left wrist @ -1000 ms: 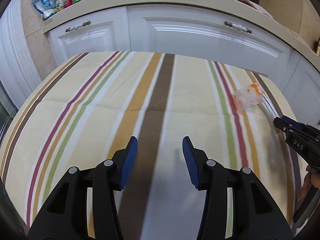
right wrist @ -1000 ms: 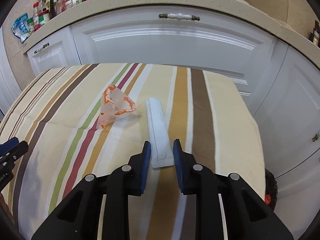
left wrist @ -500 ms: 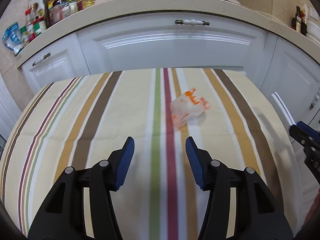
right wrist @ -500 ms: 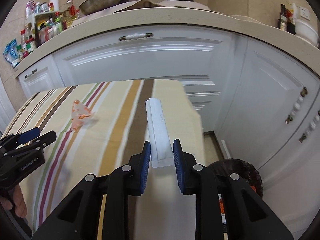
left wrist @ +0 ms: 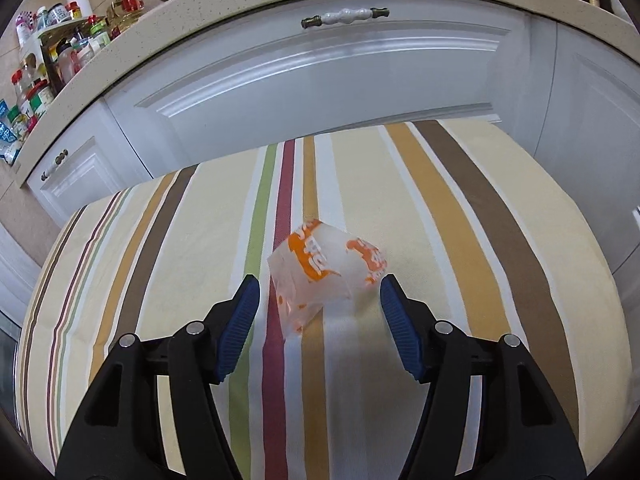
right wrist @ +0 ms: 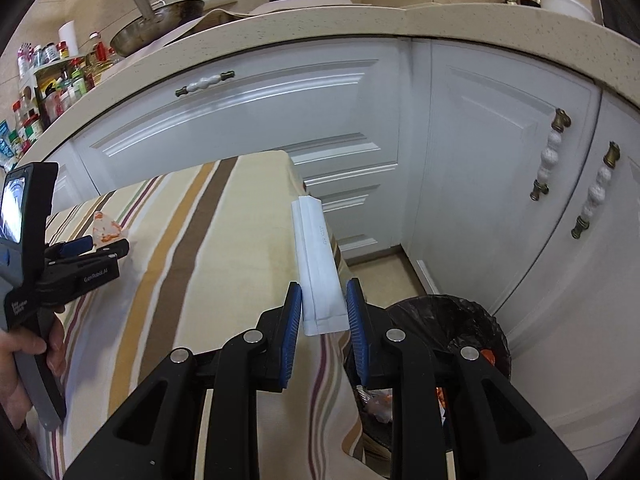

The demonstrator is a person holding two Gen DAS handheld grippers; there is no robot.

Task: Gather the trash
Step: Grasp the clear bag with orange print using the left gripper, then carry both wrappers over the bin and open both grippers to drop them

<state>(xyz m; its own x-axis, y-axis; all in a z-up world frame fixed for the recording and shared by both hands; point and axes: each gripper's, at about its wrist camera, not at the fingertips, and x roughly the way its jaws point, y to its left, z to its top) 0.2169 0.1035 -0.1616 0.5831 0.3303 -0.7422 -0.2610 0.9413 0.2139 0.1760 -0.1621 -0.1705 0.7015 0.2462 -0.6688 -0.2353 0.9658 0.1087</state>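
A crumpled clear wrapper with orange print [left wrist: 326,270] lies on the striped tablecloth [left wrist: 460,208]. My left gripper [left wrist: 320,292] is open, its blue pads either side of the wrapper's near end, not touching it. My right gripper [right wrist: 323,312] is shut on a long white paper packet [right wrist: 318,264] and holds it in the air past the table's right edge, above the floor. A black-lined trash bin [right wrist: 452,320] stands on the floor just below and right of it. The left gripper [right wrist: 86,250] and the wrapper [right wrist: 105,229] also show in the right wrist view.
White kitchen cabinets [left wrist: 320,80] stand close behind the table and wrap around the right side [right wrist: 520,200]. The countertop holds jars and bottles [left wrist: 44,80], a wok [right wrist: 160,20] and a pot. The bin holds some trash.
My left gripper moved forward and right until the wrapper lies between its pads. My right gripper carried the white packet off the table rightward, over the bin.
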